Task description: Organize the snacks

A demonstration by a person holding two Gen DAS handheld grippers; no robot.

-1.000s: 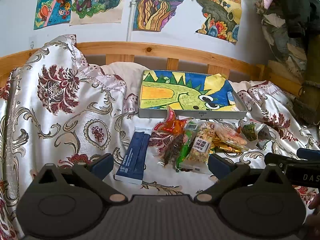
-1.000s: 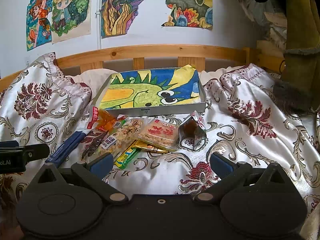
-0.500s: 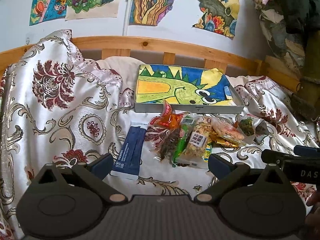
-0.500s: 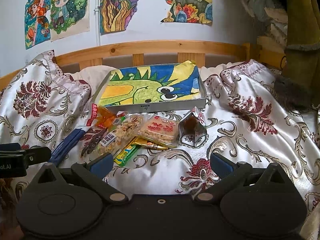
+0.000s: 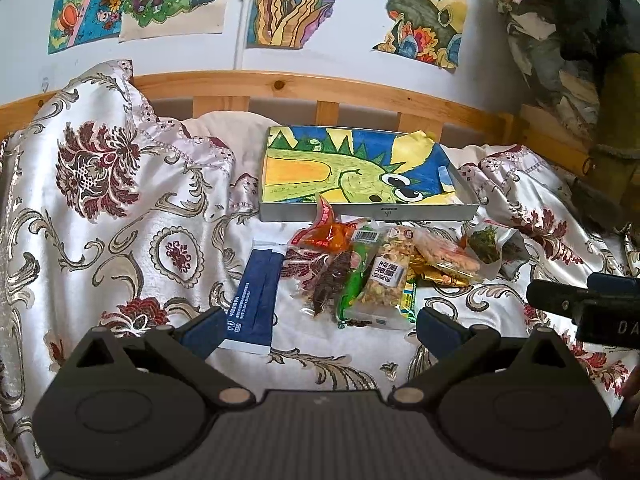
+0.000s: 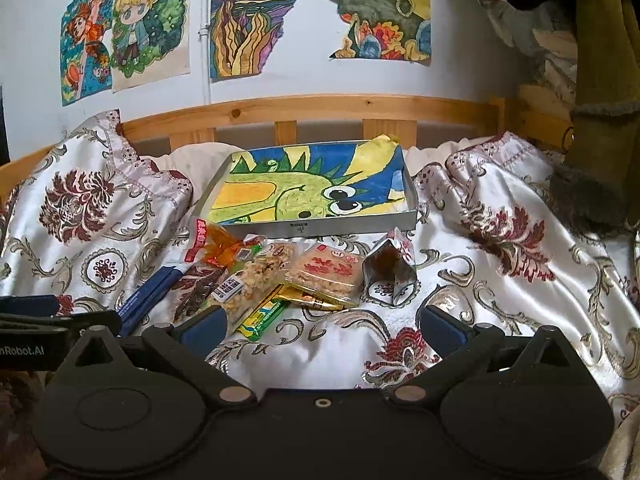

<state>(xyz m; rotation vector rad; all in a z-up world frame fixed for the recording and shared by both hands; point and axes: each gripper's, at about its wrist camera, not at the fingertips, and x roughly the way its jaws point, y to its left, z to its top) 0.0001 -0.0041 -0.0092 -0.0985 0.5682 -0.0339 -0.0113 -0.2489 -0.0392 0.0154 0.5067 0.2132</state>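
Both tools wide, empty — left tool (image 5: pixel 318 322), right tool (image 6: pixel 322 322); crinkly snack packets (image 5: pixel 384 276) on satin bedspread (image 5: pixel 120 216).

- Silvery-white satin bedspread (image 5: pixel 120 216) with maroon flowers and gold scrolls.
- Grey tray (image 5: pixel 368 212) lined with a green-dragon drawing on blue and yellow.
- Navy packet (image 5: pixel 254 296), orange snack bag (image 5: pixel 334 236), green wrapper (image 5: pixel 354 276).

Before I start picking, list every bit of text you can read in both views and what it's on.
"DA", cut off by the frame edge: on the right gripper.
"nRobot.AI", start cut off: on the left gripper.
Blue sachet: white print, too small to read.
Nut bar label: blurred.
Red tag on the orange snack: unreadable.
Tray front mark: too small.
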